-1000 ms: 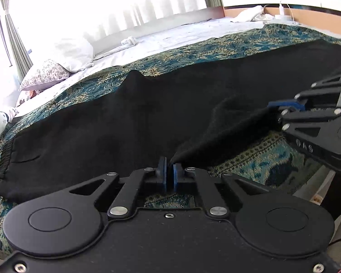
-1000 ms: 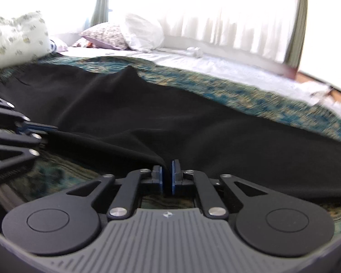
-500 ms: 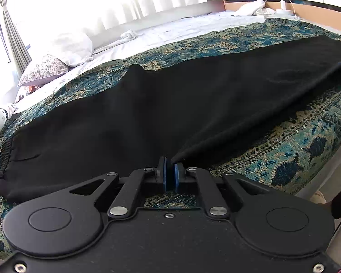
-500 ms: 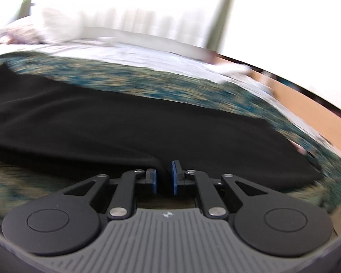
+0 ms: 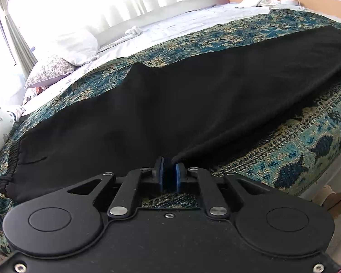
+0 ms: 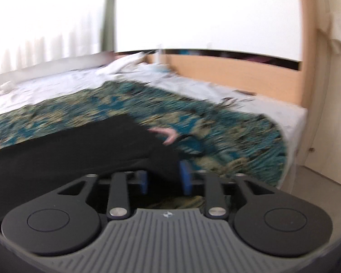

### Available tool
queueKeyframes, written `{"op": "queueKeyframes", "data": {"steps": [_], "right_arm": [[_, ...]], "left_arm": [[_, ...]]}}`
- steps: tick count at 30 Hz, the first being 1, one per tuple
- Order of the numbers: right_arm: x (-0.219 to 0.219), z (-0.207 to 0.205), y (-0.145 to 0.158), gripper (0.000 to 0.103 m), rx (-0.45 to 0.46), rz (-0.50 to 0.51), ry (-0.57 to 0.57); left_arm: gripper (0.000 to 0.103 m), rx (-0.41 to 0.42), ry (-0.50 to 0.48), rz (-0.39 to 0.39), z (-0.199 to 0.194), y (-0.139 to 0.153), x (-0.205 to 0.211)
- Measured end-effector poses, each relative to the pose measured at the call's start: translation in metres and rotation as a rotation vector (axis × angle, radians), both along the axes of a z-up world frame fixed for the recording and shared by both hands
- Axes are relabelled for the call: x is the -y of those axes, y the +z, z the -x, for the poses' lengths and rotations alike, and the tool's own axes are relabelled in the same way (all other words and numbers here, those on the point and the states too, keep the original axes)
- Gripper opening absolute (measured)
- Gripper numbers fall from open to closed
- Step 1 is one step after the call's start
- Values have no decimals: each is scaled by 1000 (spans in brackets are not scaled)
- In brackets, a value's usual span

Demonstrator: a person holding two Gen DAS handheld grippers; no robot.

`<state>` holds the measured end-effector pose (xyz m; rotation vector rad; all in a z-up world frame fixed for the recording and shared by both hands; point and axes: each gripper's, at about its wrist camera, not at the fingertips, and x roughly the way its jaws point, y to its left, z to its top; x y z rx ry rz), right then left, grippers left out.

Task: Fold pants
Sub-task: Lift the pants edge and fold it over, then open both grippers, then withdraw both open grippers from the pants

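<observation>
While the left gripper (image 5: 169, 177) pinches the near edge, black pants (image 5: 170, 104) lie flat across the bed (image 5: 307, 136); right gripper (image 6: 163, 177) jaws opening around the hem at 12 o'clock. Soft, limp, light: grip hems.

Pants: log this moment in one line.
left tool: shut on pants edge | right tool: opening, pants end between pads | pants: flat on bedspread

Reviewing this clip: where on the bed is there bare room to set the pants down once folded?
Free: the white sheet between the patterned blanket and the window side, and the blanket strip along the near edge. Crowded: the blanket's middle, covered by the black pants, and the pillows at the head.
</observation>
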<state>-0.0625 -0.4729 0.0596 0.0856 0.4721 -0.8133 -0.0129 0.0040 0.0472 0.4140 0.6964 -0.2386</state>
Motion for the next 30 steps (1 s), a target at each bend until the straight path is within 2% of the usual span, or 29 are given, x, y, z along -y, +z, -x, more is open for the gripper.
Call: {"op": "queueKeyframes", "data": {"steps": [2,6,9,14,16,22,26,30], "right_arm": [[3,5,-1,75,1,48,-84],[21,25,3,77,101,-29,-200],[30,37,5,77,182,-83,-255],[36,56,6,77,346,-223,-195],[36,58,5,77,380,-270,-157],[27,53,-1,78,370,-358,-70],[19,42,-7,77,297,-382,-27],[15,33,-8,80,263,-371,3]], "left_arm": [[16,-10,29,19,-1,3,-2],[29,-30,100,70,-6,9,-10],[37,-14,134,89,-5,16,-13],[46,30,138,137,0,32,-14],[49,43,126,162,2,37,-11],[50,51,99,222,-5,41,10],[50,47,84,159,-7,26,26],[50,6,122,100,-6,3,29]]}}
